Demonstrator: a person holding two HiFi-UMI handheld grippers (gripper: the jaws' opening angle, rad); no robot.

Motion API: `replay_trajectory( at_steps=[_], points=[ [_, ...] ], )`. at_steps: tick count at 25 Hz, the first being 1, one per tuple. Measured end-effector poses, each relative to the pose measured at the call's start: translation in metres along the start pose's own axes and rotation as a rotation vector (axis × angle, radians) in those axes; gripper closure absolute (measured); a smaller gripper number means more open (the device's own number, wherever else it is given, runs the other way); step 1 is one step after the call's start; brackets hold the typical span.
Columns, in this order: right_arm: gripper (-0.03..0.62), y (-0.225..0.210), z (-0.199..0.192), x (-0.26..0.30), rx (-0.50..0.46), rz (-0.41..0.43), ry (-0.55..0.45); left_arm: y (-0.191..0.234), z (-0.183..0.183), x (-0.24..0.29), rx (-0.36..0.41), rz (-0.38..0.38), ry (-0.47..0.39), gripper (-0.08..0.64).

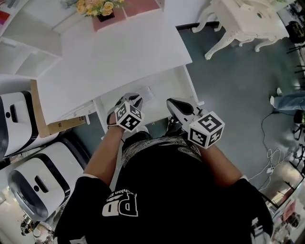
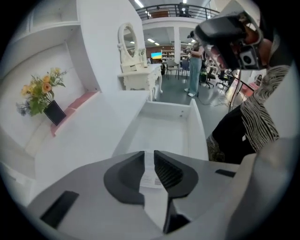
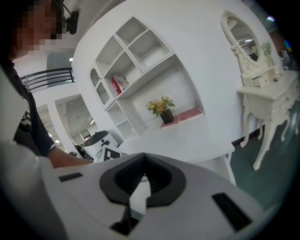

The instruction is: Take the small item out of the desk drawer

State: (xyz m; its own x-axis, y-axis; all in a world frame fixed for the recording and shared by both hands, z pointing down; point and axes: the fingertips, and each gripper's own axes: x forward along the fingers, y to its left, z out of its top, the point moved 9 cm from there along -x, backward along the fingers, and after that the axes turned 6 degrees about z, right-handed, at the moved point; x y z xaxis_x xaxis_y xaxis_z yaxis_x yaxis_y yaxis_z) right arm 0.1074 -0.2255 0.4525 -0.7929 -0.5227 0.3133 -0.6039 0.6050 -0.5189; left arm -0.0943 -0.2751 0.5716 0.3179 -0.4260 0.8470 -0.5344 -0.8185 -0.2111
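Note:
The white desk (image 1: 109, 57) has its drawer (image 1: 188, 83) pulled out toward me. A small flat white item with printed lines (image 1: 146, 93) lies at the tip of my left gripper (image 1: 138, 99). In the left gripper view the jaws of the left gripper (image 2: 149, 161) stand a narrow slit apart. The item's printed face (image 2: 149, 176) shows through that slit, and the pads do not visibly press on it. Beyond the jaws, the drawer's bare inside (image 2: 159, 133) shows nothing else. My right gripper (image 1: 170, 101) hovers over the drawer's right part, shut and empty (image 3: 143, 171).
A pot of flowers (image 1: 97, 7) stands at the back of the desk. A cardboard box (image 1: 47, 124) and two white machines (image 1: 19, 119) crowd the floor at left. A white vanity table (image 1: 243, 24) and cables (image 1: 271, 159) are at right.

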Motion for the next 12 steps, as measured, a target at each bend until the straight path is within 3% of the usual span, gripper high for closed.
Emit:
replay_trajectory(
  at_steps=[5, 12],
  points=[
    [0.583, -0.016, -0.004, 0.002, 0.03, -0.001, 0.019, -0.003, -0.016, 0.048, 0.012, -0.05, 0.121, 0.444],
    [0.583, -0.035, -0.012, 0.002, 0.051, -0.01, 0.051, -0.008, -0.031, 0.088, 0.007, -0.097, 0.192, 0.35]
  ],
)
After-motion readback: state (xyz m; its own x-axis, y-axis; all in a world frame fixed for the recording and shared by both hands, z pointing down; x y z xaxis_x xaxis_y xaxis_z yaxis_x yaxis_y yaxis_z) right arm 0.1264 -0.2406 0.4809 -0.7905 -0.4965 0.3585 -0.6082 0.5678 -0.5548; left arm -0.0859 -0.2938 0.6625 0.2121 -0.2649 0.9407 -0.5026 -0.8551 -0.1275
